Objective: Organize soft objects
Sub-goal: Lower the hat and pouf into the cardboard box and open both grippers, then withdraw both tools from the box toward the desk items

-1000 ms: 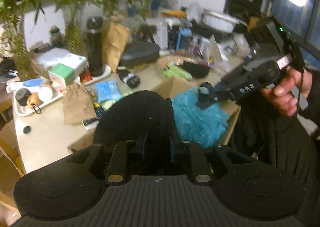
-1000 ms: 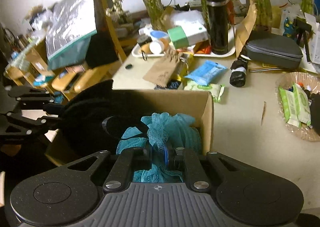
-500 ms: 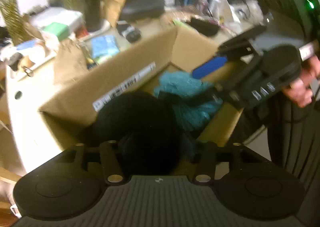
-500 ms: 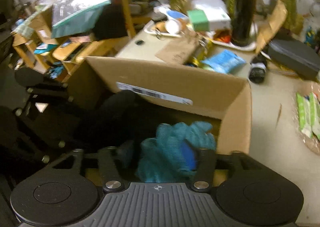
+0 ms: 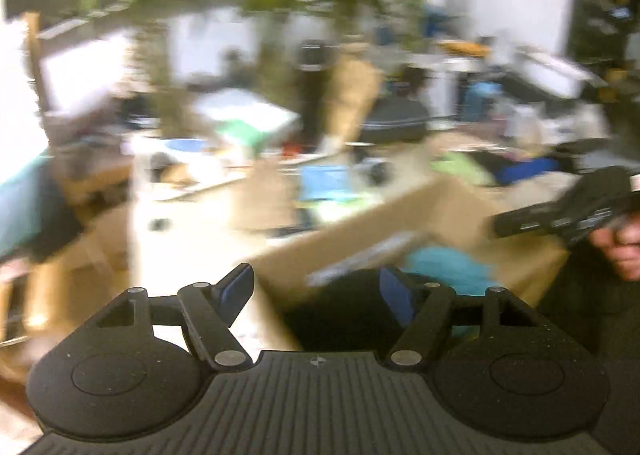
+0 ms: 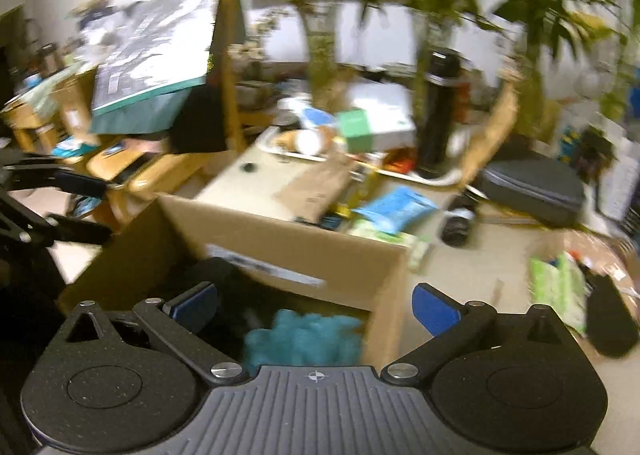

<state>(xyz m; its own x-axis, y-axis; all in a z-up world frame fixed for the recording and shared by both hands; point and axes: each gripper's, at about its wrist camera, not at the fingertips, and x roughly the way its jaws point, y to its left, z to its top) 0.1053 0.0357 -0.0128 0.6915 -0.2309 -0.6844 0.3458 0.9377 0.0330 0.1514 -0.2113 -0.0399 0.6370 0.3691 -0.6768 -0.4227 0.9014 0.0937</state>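
Holding teal pouf (image 6: 300, 337) and black item (image 6: 224, 279), cardboard box (image 6: 320, 251), both grippers just spread, empty.

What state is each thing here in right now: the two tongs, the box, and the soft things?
Left tongs: open, just widened, nothing pinched.
Right tongs: open wide, just widened, nothing pinched.
Cardboard box: open-topped, upright on the table.
Teal mesh puff: lying loose inside the box.
Black soft item: inside the box beside the puff, blurred.
Black flask: upright, cap on.
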